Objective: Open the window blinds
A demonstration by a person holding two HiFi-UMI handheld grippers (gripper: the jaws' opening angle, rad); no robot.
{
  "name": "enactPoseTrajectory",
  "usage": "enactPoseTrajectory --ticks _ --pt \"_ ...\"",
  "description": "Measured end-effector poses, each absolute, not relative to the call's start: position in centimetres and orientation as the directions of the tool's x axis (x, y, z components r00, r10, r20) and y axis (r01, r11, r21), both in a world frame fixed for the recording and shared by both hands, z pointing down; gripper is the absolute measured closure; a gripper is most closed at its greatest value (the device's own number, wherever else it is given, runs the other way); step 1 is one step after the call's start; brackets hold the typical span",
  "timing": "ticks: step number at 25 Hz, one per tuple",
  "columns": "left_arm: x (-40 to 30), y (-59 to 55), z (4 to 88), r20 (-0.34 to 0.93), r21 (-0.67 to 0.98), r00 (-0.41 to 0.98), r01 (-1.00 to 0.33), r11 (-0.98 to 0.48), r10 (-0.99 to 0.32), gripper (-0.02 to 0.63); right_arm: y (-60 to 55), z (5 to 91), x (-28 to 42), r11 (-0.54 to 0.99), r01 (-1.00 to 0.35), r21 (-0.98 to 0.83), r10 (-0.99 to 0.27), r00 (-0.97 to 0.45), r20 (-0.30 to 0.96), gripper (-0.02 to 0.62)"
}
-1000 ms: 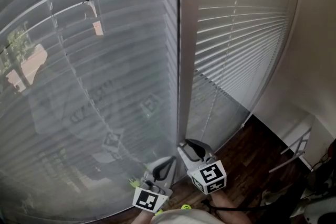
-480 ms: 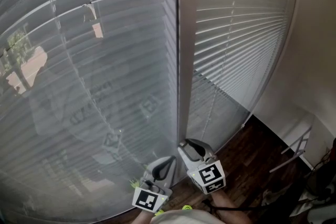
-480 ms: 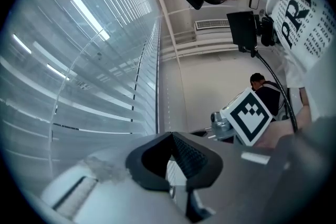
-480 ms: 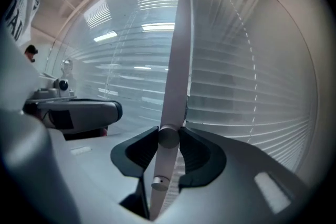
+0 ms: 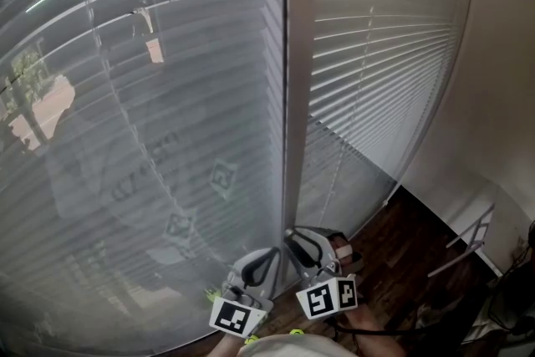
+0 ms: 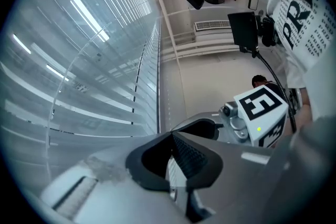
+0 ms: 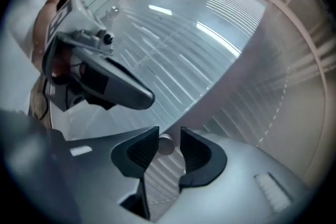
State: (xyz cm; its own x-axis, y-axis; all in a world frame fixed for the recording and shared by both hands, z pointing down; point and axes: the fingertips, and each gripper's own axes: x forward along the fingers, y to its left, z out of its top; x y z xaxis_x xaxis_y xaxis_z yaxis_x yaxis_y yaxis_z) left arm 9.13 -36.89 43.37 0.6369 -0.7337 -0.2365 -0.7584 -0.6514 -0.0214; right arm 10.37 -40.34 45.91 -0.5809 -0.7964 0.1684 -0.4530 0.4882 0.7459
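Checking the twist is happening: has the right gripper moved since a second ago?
Yes. The right gripper has rolled in place beside the window post; its marker cube swung down and left. Its jaws are closing on the blind wand.

Both grippers sit low and close together in the head view, side by side and pointing away from the person. The left gripper (image 5: 267,257) has its jaws together, the pads meeting at the tips, and its marker cube (image 5: 236,318) faces up. The right gripper (image 5: 301,240) is tilted to one side, as its marker cube (image 5: 328,297) shows. Its jaws are closing on a thin rod (image 7: 166,145) between the pads.
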Motion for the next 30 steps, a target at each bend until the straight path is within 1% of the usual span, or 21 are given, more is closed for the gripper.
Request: enactPoseTrajectory --ticks 3,4,7,8,13,15,17,20,23,27,30 --pt "9.2 -36.9 43.3 -0.235 -0.020 0.638 -0.758 -0.652 -0.734 0.615 -40.0 46.8 9.9 0.435 -0.318 0.843 -0.799 -0.568 0.198 0.486" --pt "9.2 -36.9 43.3 -0.236 -0.021 0.638 -0.757 -0.653 -0.733 0.617 -40.0 47.2 9.8 0.432 -0.290 0.854 -0.800 -0.561 0.214 0.480" --pt "9.2 -36.9 43.4 -0.231 -0.025 0.640 -0.757 -0.653 -0.733 0.617 -40.3 48.2 10.1 0.425 -0.258 0.868 -0.810 -0.537 0.237 0.433" --pt "9.2 -36.9 43.5 -0.231 -0.025 0.640 -0.757 -0.653 -0.733 0.617 -40.5 48.4 10.3 0.416 -0.251 0.874 -0.817 -0.525 0.238 0.430" --pt "9.3 -37.0 43.6 -0.226 -0.029 0.645 -0.754 -0.656 -0.730 0.617 -41.6 48.7 10.5 0.363 -0.189 0.913 -0.843 -0.484 0.235 0.436" --pt "9.4 -37.0 43.7 -0.222 -0.035 0.648 -0.752 -0.658 -0.729 0.615 -41.8 48.4 10.6 0.340 -0.181 0.923 -0.849 -0.480 0.219 0.465" --pt "9.4 -37.0 43.8 -0.219 -0.031 0.648 -0.752 -0.659 -0.729 0.617 -41.9 48.3 10.6 0.338 -0.198 0.920 -0.851 -0.482 0.208 0.465" --pt "9.4 -37.0 43.7 -0.221 -0.026 0.646 -0.752 -0.658 -0.730 0.615 -41.9 48.2 10.7 0.376 -0.276 0.885 -0.843 -0.498 0.203 0.463" --pt "9.2 -37.0 43.7 -0.218 -0.030 0.645 -0.754 -0.656 -0.732 0.617 -41.9 48.0 10.7 0.432 -0.363 0.825 -0.828 -0.522 0.203 0.463" --pt "9.2 -36.9 43.8 -0.220 -0.027 0.644 -0.755 -0.656 -0.733 0.617 -42.0 47.9 10.7 0.475 -0.444 0.760 -0.823 -0.530 0.204 0.465" --pt "9.1 -36.9 43.9 -0.221 -0.024 0.643 -0.756 -0.655 -0.734 0.617 -42.1 47.9 10.9 0.521 -0.532 0.667 -0.815 -0.543 0.203 0.465"
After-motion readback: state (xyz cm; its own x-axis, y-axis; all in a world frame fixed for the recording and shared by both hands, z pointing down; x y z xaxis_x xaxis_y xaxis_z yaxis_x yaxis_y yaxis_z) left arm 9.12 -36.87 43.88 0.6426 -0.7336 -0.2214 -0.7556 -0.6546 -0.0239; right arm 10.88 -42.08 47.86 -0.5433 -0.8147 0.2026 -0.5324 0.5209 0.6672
